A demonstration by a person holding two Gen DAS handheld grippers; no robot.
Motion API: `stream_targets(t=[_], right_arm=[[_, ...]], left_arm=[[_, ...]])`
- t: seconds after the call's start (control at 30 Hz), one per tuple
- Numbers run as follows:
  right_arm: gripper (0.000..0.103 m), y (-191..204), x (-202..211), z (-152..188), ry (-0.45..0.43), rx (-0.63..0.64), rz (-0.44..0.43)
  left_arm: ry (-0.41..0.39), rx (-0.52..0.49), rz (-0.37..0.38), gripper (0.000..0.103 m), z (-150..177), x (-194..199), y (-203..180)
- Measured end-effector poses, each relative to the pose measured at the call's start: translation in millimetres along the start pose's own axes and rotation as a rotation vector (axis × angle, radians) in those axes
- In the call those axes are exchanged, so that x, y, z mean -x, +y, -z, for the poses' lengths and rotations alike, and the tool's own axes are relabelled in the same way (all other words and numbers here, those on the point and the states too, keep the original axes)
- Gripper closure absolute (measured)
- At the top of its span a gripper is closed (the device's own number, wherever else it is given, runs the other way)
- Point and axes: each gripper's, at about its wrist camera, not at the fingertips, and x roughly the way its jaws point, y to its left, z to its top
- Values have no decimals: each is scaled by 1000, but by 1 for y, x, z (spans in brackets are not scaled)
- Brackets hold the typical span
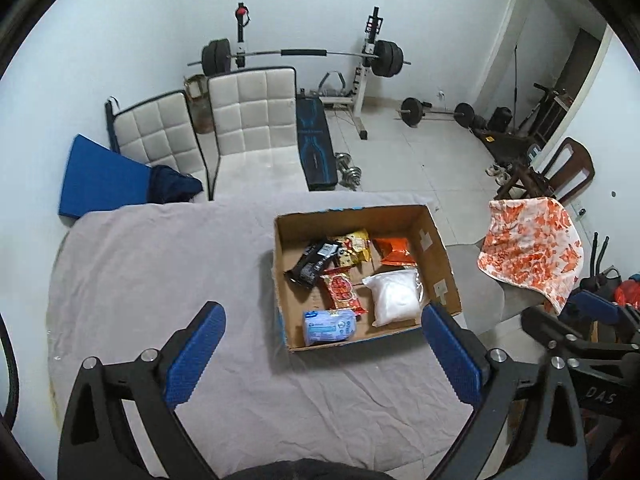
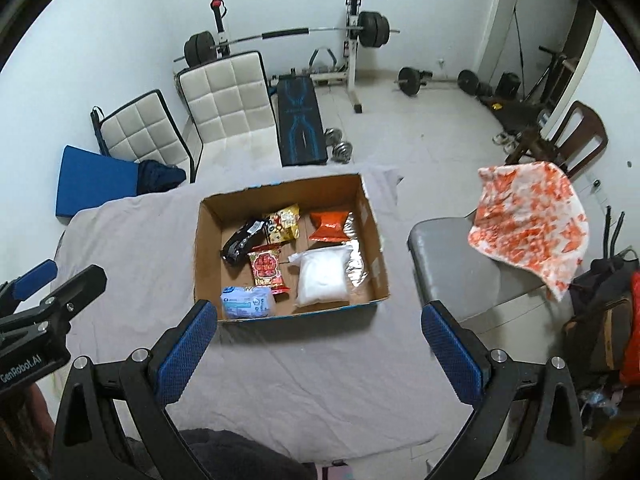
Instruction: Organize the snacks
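Cardboard box [image 1: 440, 256] sits open on the grey-clothed bench [image 1: 160, 280] in the left wrist view, holding the snacks: a black packet [image 1: 314, 260], a yellow packet [image 1: 356, 249], an orange packet [image 1: 394, 251], a red packet [image 1: 342, 290], a white bag [image 1: 396, 298] and a pale blue pack [image 1: 329, 326] at the near wall. The left gripper [image 1: 322, 360] hangs released above the cloth, empty.

From the right wrist view, the same box [image 2: 208, 252] lies just ahead of the right gripper [image 2: 320, 350], spread wide and empty. A patterned orange towel [image 2: 528, 232] drapes over a chair.
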Motion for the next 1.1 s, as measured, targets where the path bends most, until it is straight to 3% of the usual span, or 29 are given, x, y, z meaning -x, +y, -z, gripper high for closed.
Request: stream_targets(t=[0.43,1.1], right_arm=[[0,-8,84,14,-94,-5,24],[0,1,109,28,-113,-1,13]], left_arm=[[-80,-24,-33,2,9,52,-8],[-97,-8,-39,2,21,70,-1]])
